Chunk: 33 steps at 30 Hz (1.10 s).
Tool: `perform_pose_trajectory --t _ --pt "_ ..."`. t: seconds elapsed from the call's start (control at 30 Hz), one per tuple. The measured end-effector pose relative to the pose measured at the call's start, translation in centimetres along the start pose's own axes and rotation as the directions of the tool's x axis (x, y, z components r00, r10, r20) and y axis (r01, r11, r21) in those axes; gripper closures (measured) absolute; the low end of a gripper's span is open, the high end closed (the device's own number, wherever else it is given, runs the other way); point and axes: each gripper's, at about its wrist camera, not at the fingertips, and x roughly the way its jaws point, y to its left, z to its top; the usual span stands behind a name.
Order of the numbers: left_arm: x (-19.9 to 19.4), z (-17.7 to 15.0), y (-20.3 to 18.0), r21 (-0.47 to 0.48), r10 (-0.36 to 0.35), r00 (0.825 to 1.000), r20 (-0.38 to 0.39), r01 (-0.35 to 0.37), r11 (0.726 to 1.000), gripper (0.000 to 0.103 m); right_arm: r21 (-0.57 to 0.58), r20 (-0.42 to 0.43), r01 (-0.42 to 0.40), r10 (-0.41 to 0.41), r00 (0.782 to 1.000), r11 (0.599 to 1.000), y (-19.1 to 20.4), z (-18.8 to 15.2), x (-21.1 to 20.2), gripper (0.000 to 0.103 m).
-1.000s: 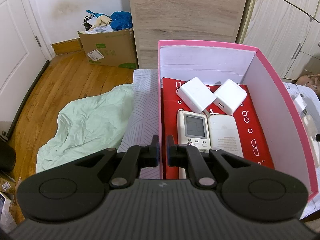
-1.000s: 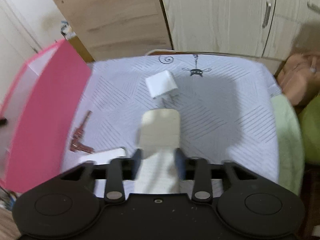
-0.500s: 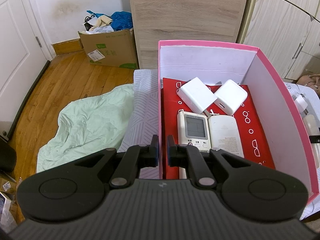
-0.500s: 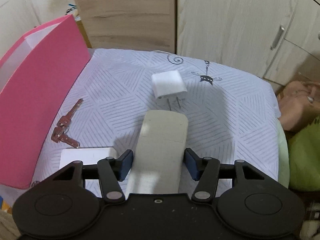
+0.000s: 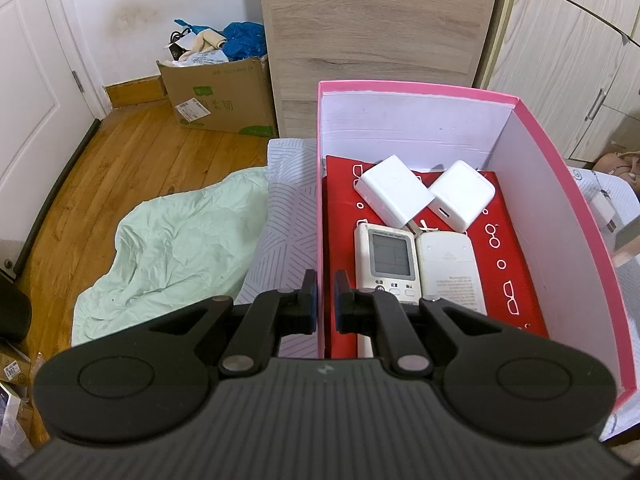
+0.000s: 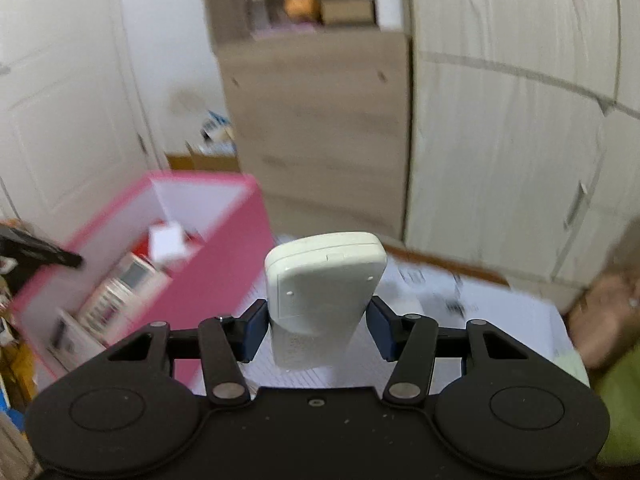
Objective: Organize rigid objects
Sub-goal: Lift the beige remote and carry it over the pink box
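Note:
My left gripper (image 5: pixel 324 300) is shut on the left wall of the pink box (image 5: pixel 320 208). Inside the box lie two white chargers (image 5: pixel 394 192), a white remote with a screen (image 5: pixel 390 264) and a white remote lying face down (image 5: pixel 450 272) on a red sheet. My right gripper (image 6: pixel 318 326) is shut on a white remote (image 6: pixel 324 280), held in the air, tilted up, to the right of the pink box (image 6: pixel 224 264). That view is blurred.
The box sits on a patterned white cloth (image 5: pixel 286 216) beside a pale green sheet (image 5: pixel 180 248). A cardboard box (image 5: pixel 220 100) stands on the wood floor. A wooden cabinet (image 5: pixel 372 32) and wardrobe doors (image 6: pixel 500 152) stand behind. A white plug (image 5: pixel 604 212) lies right of the box.
My right gripper has lifted the white remote off the cloth and swung it up and left toward the pink box. The left gripper has stayed on the box wall.

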Motion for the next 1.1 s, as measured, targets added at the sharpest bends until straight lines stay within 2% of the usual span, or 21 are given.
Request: perform_pose_trajectory --t 0.1,0.23,0.33,0.47,0.57,0.7,0.83,1.03,1.1 --pt "0.0 0.0 0.0 0.001 0.002 1.0 0.0 -0.002 1.0 0.096 -0.005 0.079 -0.098 0.098 0.992 0.995 1.4 1.4 -1.3 0.044" --pt "0.0 0.0 0.0 0.001 0.0 1.0 0.001 0.0 1.0 0.096 -0.038 0.126 -0.236 0.239 0.963 0.971 4.1 2.4 -2.3 0.044" --pt "0.0 0.0 0.0 0.001 -0.001 1.0 0.0 0.001 1.0 0.096 -0.078 0.102 -0.31 0.316 0.943 0.948 6.2 2.7 -2.2 0.044" --pt "0.0 0.0 0.0 0.001 -0.002 1.0 -0.001 0.002 1.0 0.096 -0.131 0.02 -0.347 0.352 0.936 0.929 9.2 2.4 -1.0 0.044" --pt "0.0 -0.1 0.2 -0.007 -0.009 1.0 -0.003 0.009 1.0 0.096 -0.155 -0.033 -0.345 0.344 0.938 0.926 10.6 1.5 0.3 0.044" --pt "0.0 -0.2 0.2 -0.004 -0.01 1.0 -0.001 0.01 1.0 0.096 -0.169 -0.126 -0.304 0.285 0.95 0.938 12.6 0.7 2.1 0.044" --pt "0.0 -0.2 0.4 -0.02 -0.025 1.0 -0.003 0.025 1.0 0.096 -0.188 -0.211 -0.203 0.162 0.964 0.961 14.0 0.4 3.5 0.044" --pt "-0.1 -0.1 0.5 -0.02 -0.026 1.0 -0.002 0.026 0.999 0.096 -0.228 -0.287 -0.112 0.043 0.957 0.967 15.6 0.1 5.0 0.044" --pt "-0.2 -0.1 0.5 -0.022 -0.028 1.0 -0.002 0.028 0.999 0.096 -0.271 -0.289 -0.058 -0.024 0.957 0.961 16.2 -0.1 6.0 0.044"
